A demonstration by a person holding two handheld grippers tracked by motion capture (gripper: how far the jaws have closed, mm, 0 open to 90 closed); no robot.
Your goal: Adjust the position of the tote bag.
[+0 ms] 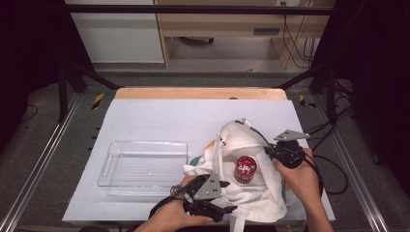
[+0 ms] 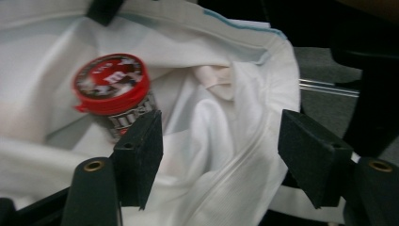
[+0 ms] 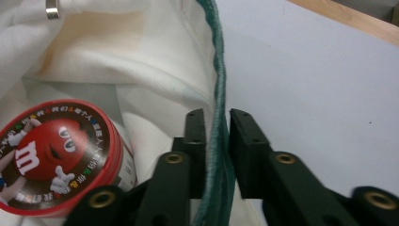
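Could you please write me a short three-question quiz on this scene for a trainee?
1. True or false: the right gripper has its fingers shut on the bag's green edge.
2. What colour is the lid of the candy can inside the white bag?
3. The clear tray lies: A) left of the bag, B) inside the bag, C) on top of the can.

Key: 1 true; 2 red; 3 A.

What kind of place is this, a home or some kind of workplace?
Probably a lab or data-recording workspace, not a home. The white-covered table sits inside a black metal frame, loose cables hang by the plain wooden furniture behind, and a person works with handheld grippers, left and right.
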